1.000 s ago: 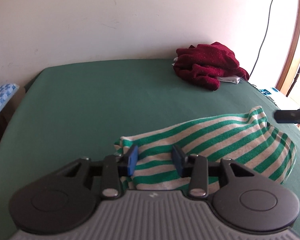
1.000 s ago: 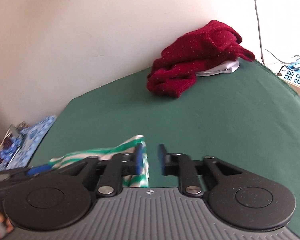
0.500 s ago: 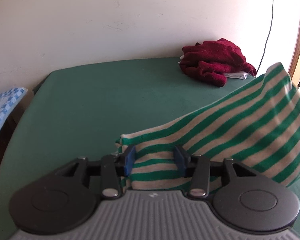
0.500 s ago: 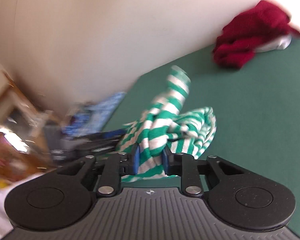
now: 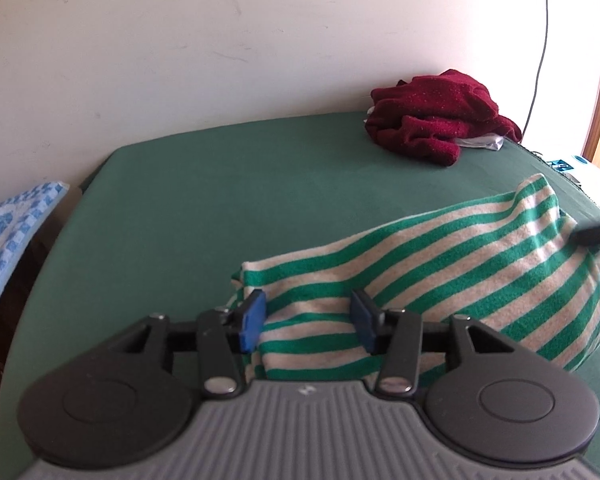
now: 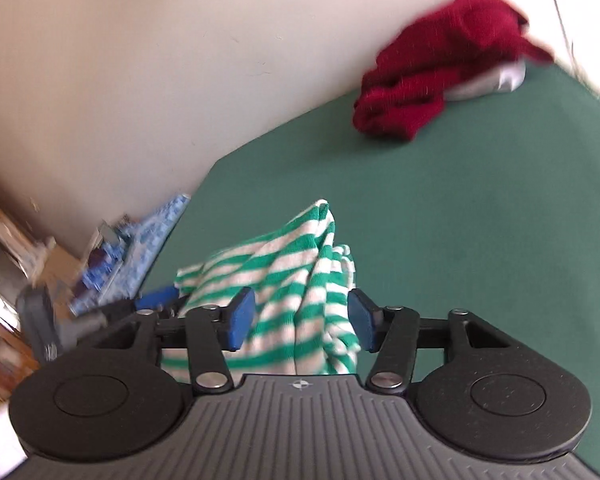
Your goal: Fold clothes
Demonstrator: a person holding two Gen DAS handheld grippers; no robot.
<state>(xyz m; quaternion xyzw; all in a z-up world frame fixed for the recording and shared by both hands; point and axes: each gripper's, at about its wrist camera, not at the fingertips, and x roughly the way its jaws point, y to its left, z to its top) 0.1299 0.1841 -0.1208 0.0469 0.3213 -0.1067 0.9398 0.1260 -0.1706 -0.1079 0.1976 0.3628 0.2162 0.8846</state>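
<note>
Striped cloth (image 5: 440,276), green and cream, bunched on the near part of a green surface (image 5: 228,208), reaching from between the left claw's pads toward the right. Left claw (image 5: 308,316) wide open, blue pads standing apart on either side of the cloth's near left end, neither pad pressing it. Right claw (image 6: 300,316) also open, pads spread with folds of the same cloth (image 6: 284,280) heaped between them; seen from the left wrist as a dark blurred tip (image 5: 598,234) against the cloth's far right end, whether touching or just beside cannot be told. Dark red garment (image 5: 436,118) crumpled far off at the right rear of the surface, close to the pale wall, well apart from the striped cloth, with a bit of white fabric (image 5: 482,142) peeking from under it. Blue patterned cloth (image 5: 8,232) off the left edge of the surface. Thin dark cable (image 5: 540,48) hanging down the wall at the far right. Right wrist view blurred at its left side, clutter there not readable.
</note>
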